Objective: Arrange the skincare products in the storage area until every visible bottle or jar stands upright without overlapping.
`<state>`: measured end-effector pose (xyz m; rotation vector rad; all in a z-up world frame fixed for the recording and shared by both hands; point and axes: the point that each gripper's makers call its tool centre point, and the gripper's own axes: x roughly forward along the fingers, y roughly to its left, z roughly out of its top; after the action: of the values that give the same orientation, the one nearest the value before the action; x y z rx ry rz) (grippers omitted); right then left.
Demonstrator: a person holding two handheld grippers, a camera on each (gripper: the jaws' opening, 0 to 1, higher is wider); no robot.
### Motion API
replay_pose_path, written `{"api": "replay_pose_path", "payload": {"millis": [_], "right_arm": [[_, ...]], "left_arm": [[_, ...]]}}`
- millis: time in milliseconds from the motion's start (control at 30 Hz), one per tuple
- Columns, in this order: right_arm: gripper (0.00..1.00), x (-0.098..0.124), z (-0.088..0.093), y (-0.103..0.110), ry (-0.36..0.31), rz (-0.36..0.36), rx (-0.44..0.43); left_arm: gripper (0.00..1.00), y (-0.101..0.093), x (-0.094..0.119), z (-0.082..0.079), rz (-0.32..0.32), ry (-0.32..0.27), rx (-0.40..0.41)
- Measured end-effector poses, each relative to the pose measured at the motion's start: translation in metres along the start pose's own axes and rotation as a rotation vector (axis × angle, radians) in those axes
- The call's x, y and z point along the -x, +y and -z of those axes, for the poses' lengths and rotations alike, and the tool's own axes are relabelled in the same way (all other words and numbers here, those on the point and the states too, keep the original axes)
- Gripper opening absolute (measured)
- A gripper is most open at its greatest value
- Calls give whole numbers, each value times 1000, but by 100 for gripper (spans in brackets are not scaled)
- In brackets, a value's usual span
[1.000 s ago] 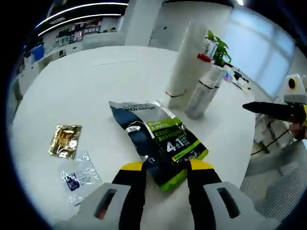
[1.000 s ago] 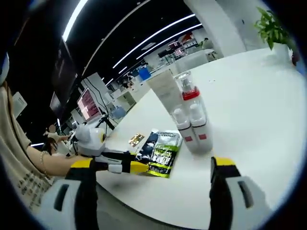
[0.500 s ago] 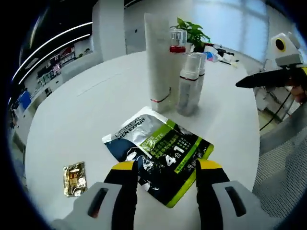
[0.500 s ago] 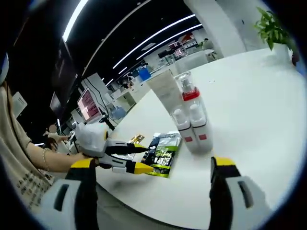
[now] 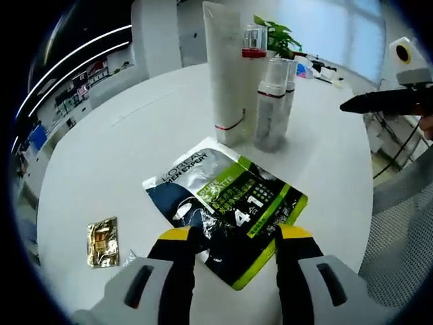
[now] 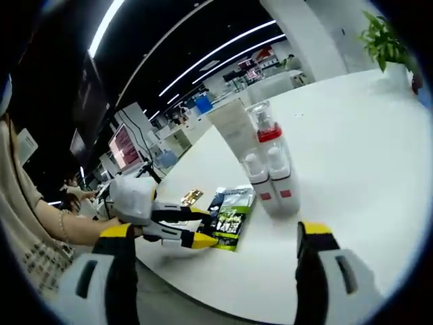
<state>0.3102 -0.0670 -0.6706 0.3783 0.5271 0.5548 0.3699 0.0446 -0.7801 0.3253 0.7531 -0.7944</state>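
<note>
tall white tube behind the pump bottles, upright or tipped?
Upright: the tall white tube stands on its cap on the round white table, beside the pump bottles.

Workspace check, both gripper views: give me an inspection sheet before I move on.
Surface: white round table.
Job's things: tall white tube, red-collared pump bottle and two white bottles stand upright, clustered.
Clutter: green-and-silver sachet lying flat; gold sachet flat near the edge.
Grippers: left tongs open, straddling the green-and-silver sachet's near end; right tongs open, off the table edge.
Cables: black cable beyond the table.
Surroundings: potted plant, office shelving.
</note>
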Motion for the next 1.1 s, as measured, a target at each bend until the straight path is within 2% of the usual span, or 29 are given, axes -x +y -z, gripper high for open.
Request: {"api": "replay_pose_path", "payload": {"millis": [167,467,633,700,967,1100], "right_arm": [[100,0,0,1,0,-1,4],[100,0,0,3,1,-5,19],[100,0,0,5,3,-7,37],[100,0,-2,8,-2,-12,43],[100,3,-4,19,-7,-31,71],[100,4,-4,23,-9,-33,80]], "left_arm": [[44,-1,0,3,-29,0,28],[45,-1,1,3,-19,5,17],[50,-4,3,4,-8,16,18],[54,-5,8,2,1,7,40],[58,-6,36,2,-12,-25,81],[68,-6,49,4,-16,-40,123]]}}
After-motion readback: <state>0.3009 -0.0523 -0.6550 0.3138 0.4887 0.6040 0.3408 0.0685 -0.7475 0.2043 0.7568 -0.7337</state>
